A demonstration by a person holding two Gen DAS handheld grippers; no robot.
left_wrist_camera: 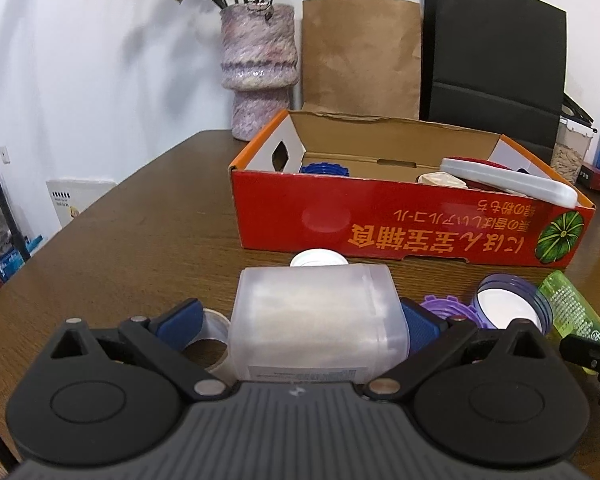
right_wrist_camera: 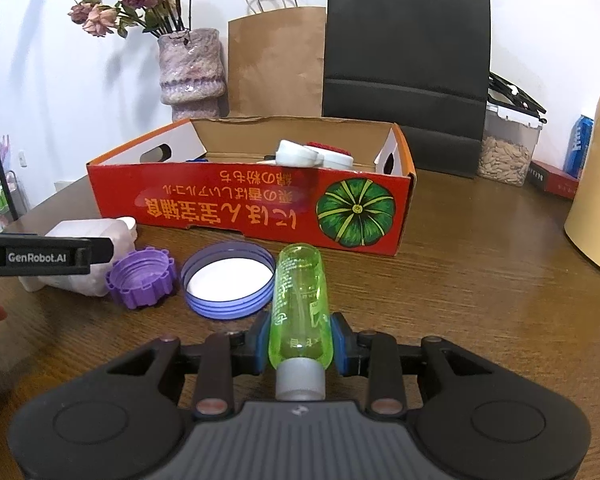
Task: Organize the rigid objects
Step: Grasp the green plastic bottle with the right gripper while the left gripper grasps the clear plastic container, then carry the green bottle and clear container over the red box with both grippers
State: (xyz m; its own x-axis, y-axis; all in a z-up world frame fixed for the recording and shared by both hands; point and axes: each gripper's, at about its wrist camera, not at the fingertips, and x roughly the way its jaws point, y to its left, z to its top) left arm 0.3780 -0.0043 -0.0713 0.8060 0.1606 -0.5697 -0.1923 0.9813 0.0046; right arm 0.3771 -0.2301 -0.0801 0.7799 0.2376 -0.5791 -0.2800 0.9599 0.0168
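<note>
Left wrist: your left gripper (left_wrist_camera: 316,330) jaws clamp the frosted jar (left_wrist_camera: 314,320); right gripper (right_wrist_camera: 300,344) jaws clamp the green bottle (right_wrist_camera: 300,304). Pumpkin box (right_wrist_camera: 240,208) at 12 o'clock is part-filled; purple cap (right_wrist_camera: 142,278) and blue lid (right_wrist_camera: 228,278) remain on the bench (right_wrist_camera: 480,280).

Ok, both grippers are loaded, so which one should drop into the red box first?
Probably right: the right gripper grips the slim green bottle facing the red box. The left gripper holds the bulkier frosted container.
</note>
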